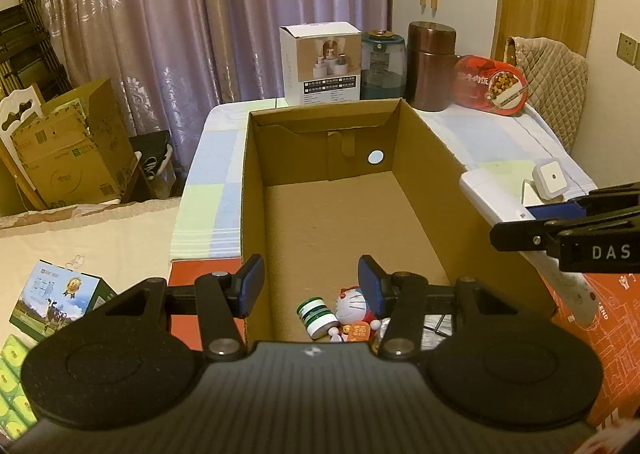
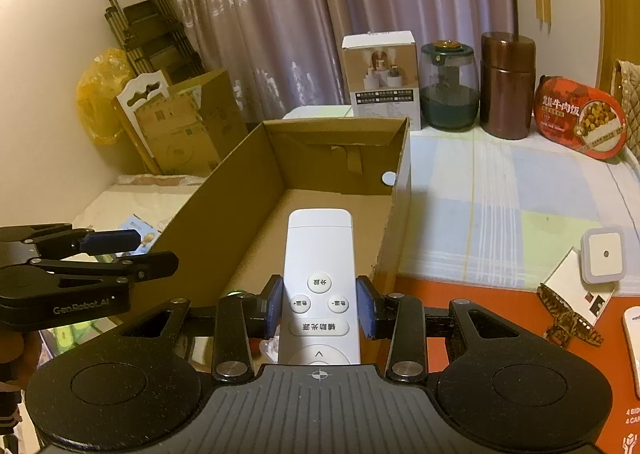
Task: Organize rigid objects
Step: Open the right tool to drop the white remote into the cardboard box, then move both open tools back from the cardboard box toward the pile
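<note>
The right gripper (image 2: 319,308) clamps the light, stiff, slick white remote (image 2: 319,274) across its narrow sides, near the cardboard box (image 2: 224,189); the left gripper (image 1: 311,286) hangs spread, empty.

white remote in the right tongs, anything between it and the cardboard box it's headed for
Nothing visible blocks it. The right tongs are shut on the white remote, whose far end already reaches over the open cardboard box. The box floor ahead is bare; the small toys lie at the near end.
</note>
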